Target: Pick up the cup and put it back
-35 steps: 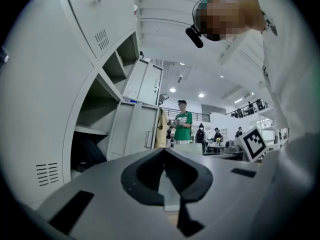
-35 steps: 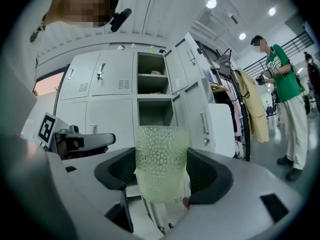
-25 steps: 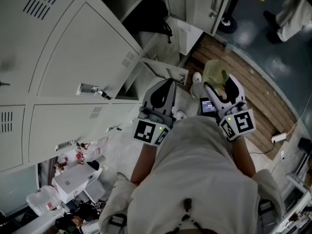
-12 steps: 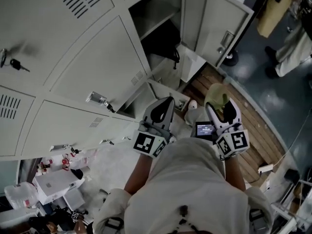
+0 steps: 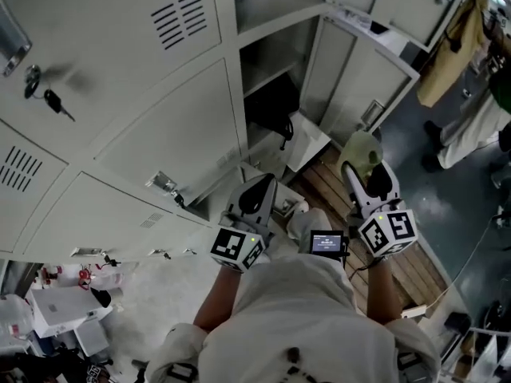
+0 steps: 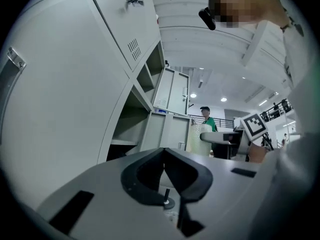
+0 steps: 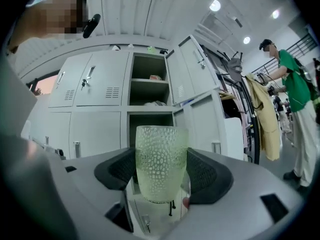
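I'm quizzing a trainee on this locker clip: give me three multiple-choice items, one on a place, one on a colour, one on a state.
1. Where is the cup? A on a shelf; B between the right gripper's jaws; C on the floor.
2. Cup's colour? A red; B black; C pale green.
3. Left gripper's jaws? A shut, empty; B wide apart; C on a key.
Answers: B, both jaws press its sides; C, its dimpled wall is pale green; A, the tips meet with nothing between.
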